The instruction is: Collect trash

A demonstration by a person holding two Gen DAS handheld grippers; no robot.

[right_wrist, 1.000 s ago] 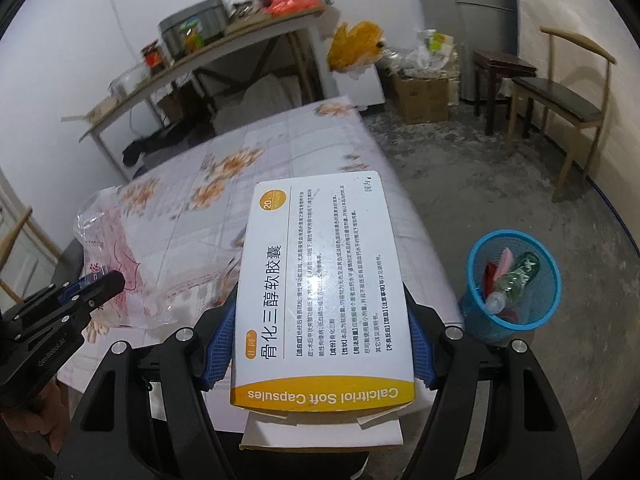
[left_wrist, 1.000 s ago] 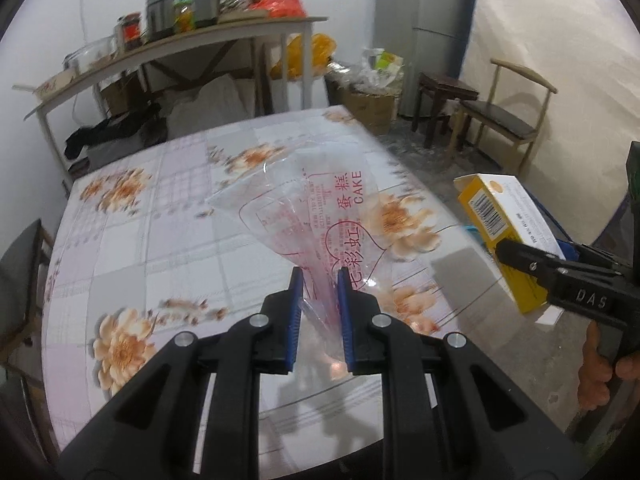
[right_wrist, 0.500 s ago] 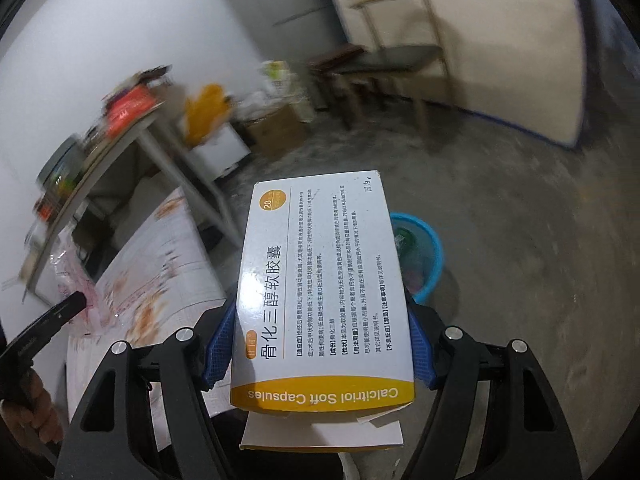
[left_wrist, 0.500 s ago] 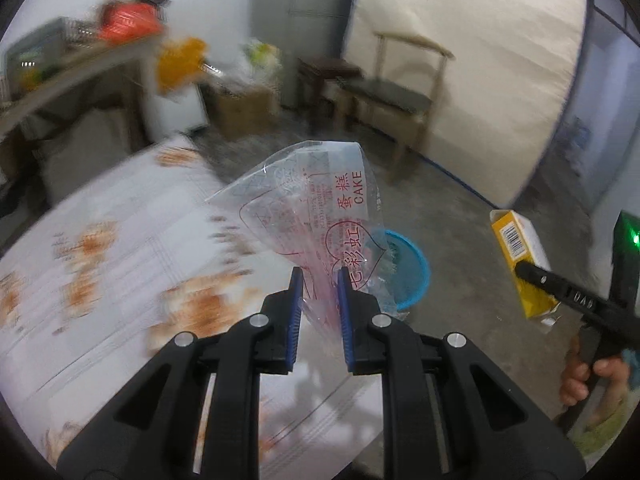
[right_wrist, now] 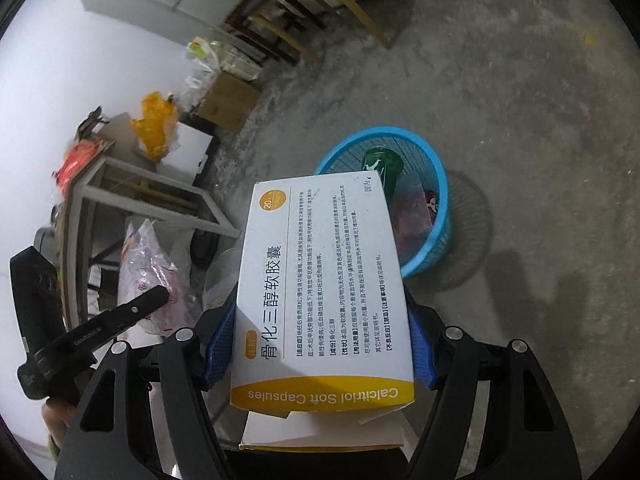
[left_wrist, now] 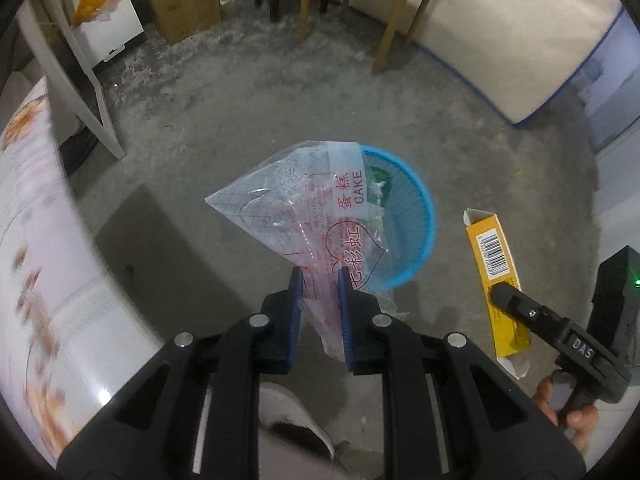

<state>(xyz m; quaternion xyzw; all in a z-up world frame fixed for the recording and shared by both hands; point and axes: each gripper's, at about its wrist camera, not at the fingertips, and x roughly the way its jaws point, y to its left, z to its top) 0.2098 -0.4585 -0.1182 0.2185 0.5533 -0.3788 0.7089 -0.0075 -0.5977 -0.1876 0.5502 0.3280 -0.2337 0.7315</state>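
Observation:
My left gripper (left_wrist: 319,280) is shut on a clear plastic cake bag (left_wrist: 296,204) with red print, which hangs over the near rim of a blue mesh trash basket (left_wrist: 416,216) on the floor. My right gripper (right_wrist: 318,332) is shut on a white and yellow medicine box (right_wrist: 320,280), held across its width. In the right wrist view the blue basket (right_wrist: 436,184) lies just beyond the box, with a green bottle (right_wrist: 382,166) and other trash inside. The box (left_wrist: 496,276) and right gripper also show at the right of the left wrist view; the bag (right_wrist: 148,268) shows at the left of the right wrist view.
A floral-covered table edge (left_wrist: 36,240) curves along the left. On the concrete floor (left_wrist: 240,92) stand a wooden chair (left_wrist: 384,40), a cardboard box (left_wrist: 188,4) and a white bench frame (right_wrist: 152,200). A shoe (left_wrist: 288,424) is below the left gripper.
Both grippers swung away from the table and tilted down over the floor. The blue basket now lies directly under the bag and just past the box. Both grips are unchanged.

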